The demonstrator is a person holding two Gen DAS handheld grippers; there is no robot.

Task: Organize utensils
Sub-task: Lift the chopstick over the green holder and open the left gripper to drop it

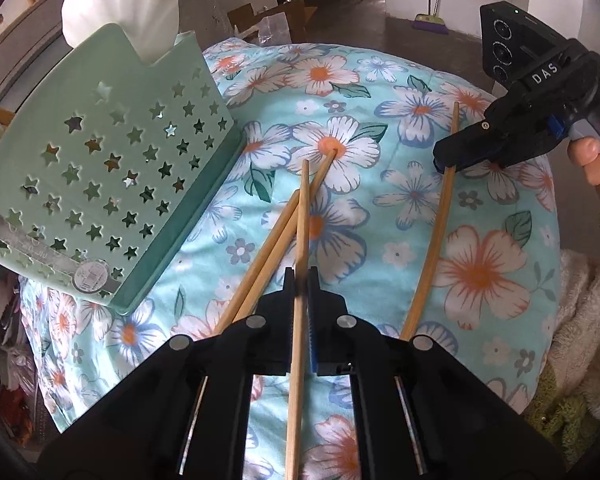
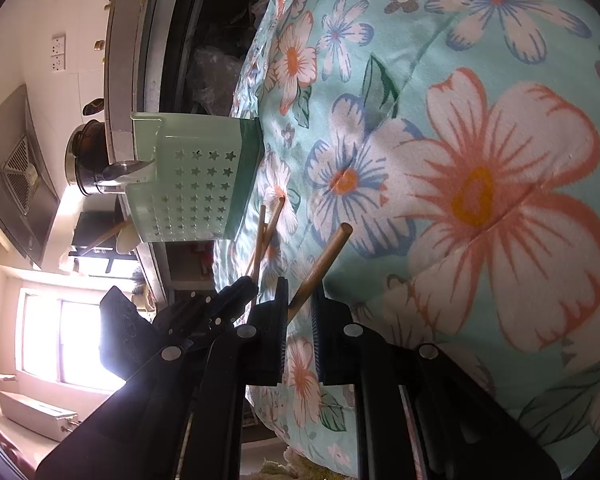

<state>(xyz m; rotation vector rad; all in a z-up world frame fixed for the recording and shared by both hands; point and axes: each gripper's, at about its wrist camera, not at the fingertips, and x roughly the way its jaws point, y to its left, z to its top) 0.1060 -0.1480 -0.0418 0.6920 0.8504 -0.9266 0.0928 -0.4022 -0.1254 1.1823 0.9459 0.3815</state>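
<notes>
My left gripper (image 1: 300,276) is shut on a wooden chopstick (image 1: 302,220) that runs straight out between its fingers over the floral cloth (image 1: 380,80). Two more chopsticks (image 1: 276,236) lie crossed just left of it on the cloth. To the right, my right gripper (image 1: 440,164) is shut on a fourth chopstick (image 1: 432,240). In the right wrist view that chopstick (image 2: 324,260) sticks forward from between the jaws of the right gripper (image 2: 302,292), and the left gripper (image 2: 236,292) shows beside it. A mint-green utensil holder (image 1: 100,168) (image 2: 196,184) with star holes stands at the cloth's left edge.
A white scalloped piece (image 1: 120,4) sticks out of the holder's top. A person's hand (image 1: 596,172) grips the right tool. A fluffy cloth (image 1: 580,300) lies at the right edge. Cardboard boxes (image 1: 272,16) and a broom (image 1: 430,22) stand beyond. A pot (image 2: 88,148) sits on a counter behind the holder.
</notes>
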